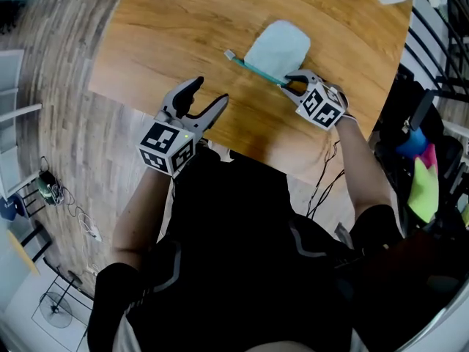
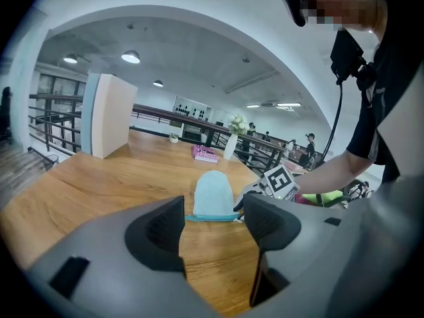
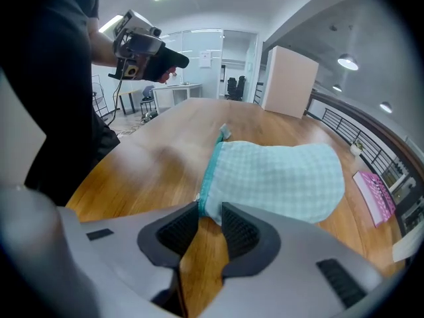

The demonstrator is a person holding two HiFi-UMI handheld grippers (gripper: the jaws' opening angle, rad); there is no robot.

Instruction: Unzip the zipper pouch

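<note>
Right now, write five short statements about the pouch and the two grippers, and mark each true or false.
1. The left gripper has its jaws apart with nothing between them. True.
2. The pouch lies on the floor. False: it lies on the wooden table.
3. A corner of the pouch stands between the jaws of the right gripper. True.
4. The left gripper touches the pouch. False: it hovers apart from it, nearer the person.
5. The pouch's zipper is red. False: it is teal.
</note>
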